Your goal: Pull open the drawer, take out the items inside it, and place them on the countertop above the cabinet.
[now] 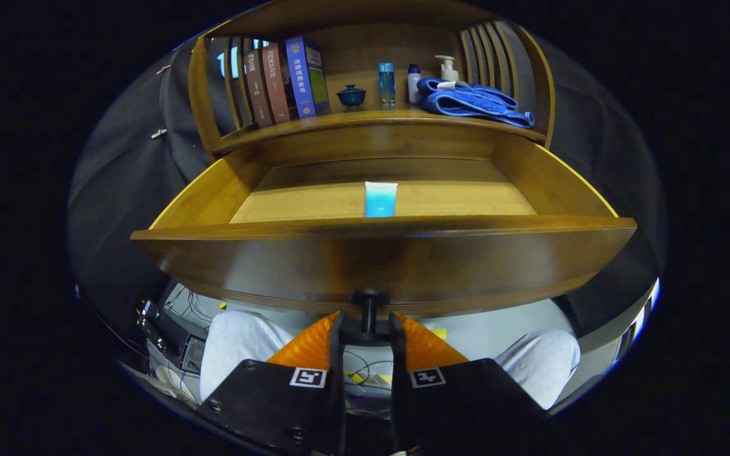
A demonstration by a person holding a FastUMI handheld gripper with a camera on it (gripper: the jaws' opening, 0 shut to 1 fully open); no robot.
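1. Gripper view, the gripper: the gripper (368,329) is closed on the knob (368,297) of the drawer (377,253). Both fingers press on the knob's base from the two sides, under the drawer front.

2. Gripper view, the drawer: it stands pulled far out of the cabinet, and its wooden floor is open to see. I judge the pulling step is nearly or fully done.

3. Gripper view, the item: a small blue tube (381,199) lies flat on the drawer floor, near the middle, just behind the front wall and well beyond the fingers. I see no other item inside, but the front wall hides the nearest strip of the floor.

4. Gripper view, the countertop (365,118): it is above the drawer and already carries books (284,79), a small bowl (351,95), two bottles (386,82), a pump bottle (447,68) and a folded blue towel (473,100).

5. Risk, pulling more: the drawer may come off its rails or tip down, because little of it seems to rest inside.

6. Risk, the release: if the fingers open carelessly, they may push the drawer back in.

7. Risk, the grasp: the tube is flat and probably slippery; the fingers may slide on it or hit the front wall when reaching over.

8. Risk, the placing: free space is narrow, so the bowl or a bottle may be knocked.
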